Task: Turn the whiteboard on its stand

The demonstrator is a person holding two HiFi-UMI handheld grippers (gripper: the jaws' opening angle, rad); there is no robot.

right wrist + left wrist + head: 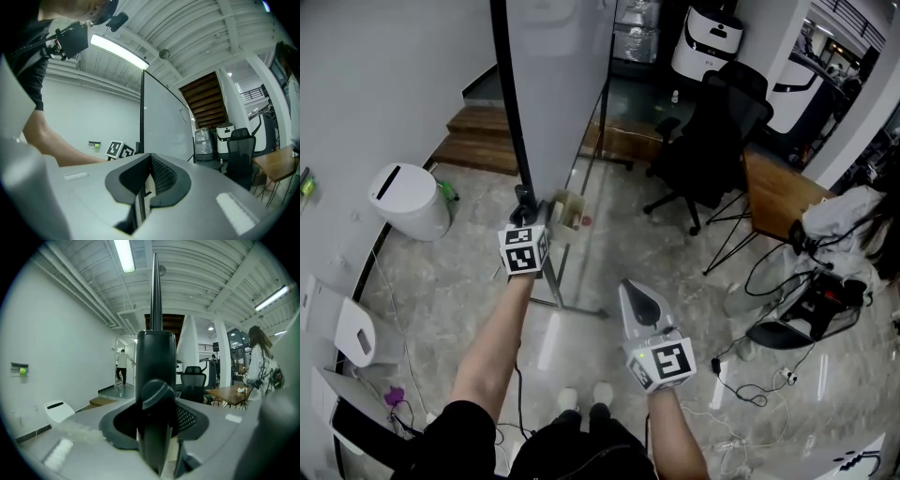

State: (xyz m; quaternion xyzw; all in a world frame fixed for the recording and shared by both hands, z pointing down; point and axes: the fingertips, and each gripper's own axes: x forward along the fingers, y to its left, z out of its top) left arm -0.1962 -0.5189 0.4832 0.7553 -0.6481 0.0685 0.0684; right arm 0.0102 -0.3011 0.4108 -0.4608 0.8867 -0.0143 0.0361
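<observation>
Head view: an office chair [712, 141] stands right of the whiteboard [558, 84], a white bin [408, 197] left. The left gripper [527, 199] clamps the black stand post [155, 362]; the right gripper [630, 291] is clenched, empty.

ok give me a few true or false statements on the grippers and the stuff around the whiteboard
1. The left gripper has its fingers shut on the black frame post of the whiteboard. True.
2. The right gripper grips the whiteboard as well. False: it is apart from the board, on the near side in the head view, with its fingers together and nothing between them.
3. A black office chair stands on the floor beyond the whiteboard, to its right in the head view. True.
4. The white bin stands right of the whiteboard, next to the chair. False: it stands left of the whiteboard in the head view.
</observation>
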